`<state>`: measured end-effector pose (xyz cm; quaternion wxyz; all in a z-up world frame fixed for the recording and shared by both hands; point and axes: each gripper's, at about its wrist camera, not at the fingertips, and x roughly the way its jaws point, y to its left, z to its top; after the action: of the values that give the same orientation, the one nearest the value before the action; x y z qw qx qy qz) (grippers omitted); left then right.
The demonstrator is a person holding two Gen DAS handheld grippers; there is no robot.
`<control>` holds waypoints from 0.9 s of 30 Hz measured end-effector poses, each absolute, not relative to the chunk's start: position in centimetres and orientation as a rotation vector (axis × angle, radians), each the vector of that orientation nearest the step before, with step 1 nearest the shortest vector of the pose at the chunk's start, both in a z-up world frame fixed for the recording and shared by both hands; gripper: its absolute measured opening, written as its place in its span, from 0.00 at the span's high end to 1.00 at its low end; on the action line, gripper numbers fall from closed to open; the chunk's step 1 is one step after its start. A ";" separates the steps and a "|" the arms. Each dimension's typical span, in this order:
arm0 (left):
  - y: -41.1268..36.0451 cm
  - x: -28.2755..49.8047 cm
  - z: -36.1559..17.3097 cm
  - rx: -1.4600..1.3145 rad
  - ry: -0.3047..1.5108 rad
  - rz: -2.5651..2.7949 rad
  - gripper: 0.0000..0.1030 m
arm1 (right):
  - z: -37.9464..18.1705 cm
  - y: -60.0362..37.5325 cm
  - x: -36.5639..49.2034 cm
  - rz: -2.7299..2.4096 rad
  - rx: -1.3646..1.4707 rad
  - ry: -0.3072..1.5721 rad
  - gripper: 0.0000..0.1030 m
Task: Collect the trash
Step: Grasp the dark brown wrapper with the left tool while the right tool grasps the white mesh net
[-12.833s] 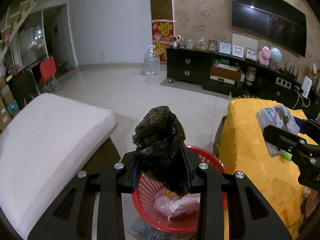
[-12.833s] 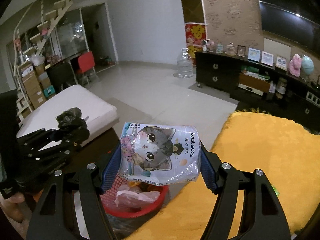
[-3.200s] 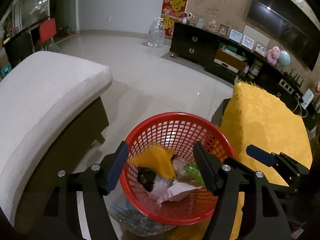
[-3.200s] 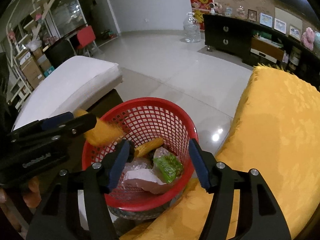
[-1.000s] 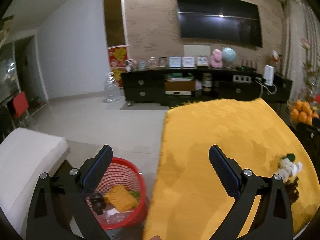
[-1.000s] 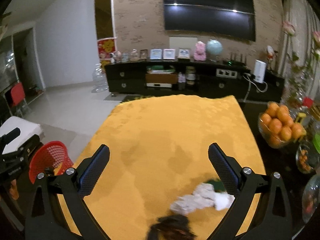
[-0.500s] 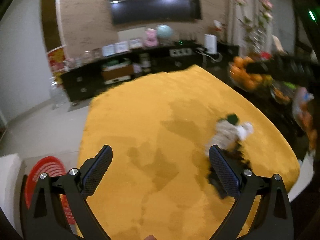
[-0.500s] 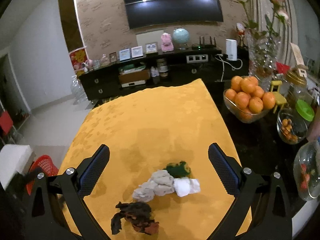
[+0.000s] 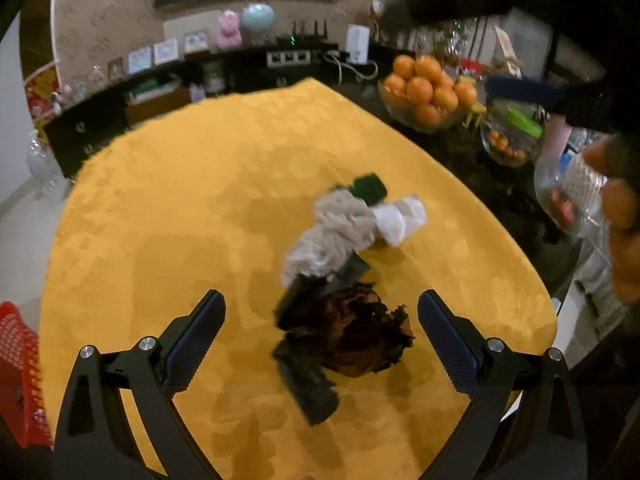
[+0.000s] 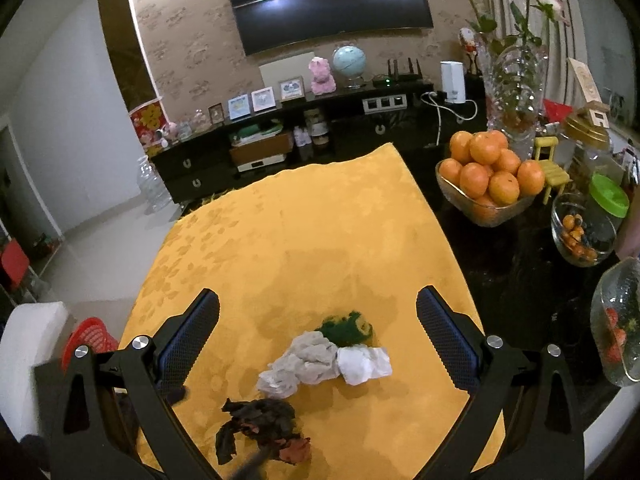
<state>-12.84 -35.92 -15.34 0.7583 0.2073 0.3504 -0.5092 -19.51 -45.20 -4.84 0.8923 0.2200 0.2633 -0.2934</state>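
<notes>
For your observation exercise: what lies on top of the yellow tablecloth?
On the yellow tablecloth: dark crumpled trash, grey wad, white tissue, green scrap. Anything beneath them is hidden.

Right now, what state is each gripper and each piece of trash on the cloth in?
Left gripper: open, empty, over the dark wad.
Right gripper: open, empty.
Dark wad: crumpled, loose on the yellow cloth.
Grey wad: crumpled, touching the white one.
White wad: crumpled, on the cloth.
Green scrap: behind the grey and white wads.
Red basket: off the cloth; contents hidden.
</notes>
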 end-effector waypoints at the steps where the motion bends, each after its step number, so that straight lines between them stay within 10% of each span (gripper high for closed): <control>1: -36.3 -12.7 -15.9 0.454 0.780 -1.110 0.09 | -4.8 -45.1 -19.4 -0.603 0.453 0.547 0.07; 5: -36.8 -11.5 -17.9 0.431 0.862 -1.095 0.11 | -5.0 -45.1 -19.3 -0.595 0.454 0.553 0.07; 12: -36.1 -9.7 -18.0 0.347 0.945 -1.108 0.47 | -5.7 -45.3 -19.0 -0.591 0.459 0.574 0.07; 27: -29.8 -4.0 -11.4 0.253 0.774 -0.903 0.49 | -9.0 -44.4 -15.8 -0.554 0.445 0.681 0.07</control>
<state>-4.03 -29.76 -11.42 0.8209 0.1188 0.3635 -0.4240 -15.80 -44.37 -8.99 0.8813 0.2138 0.3269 -0.2660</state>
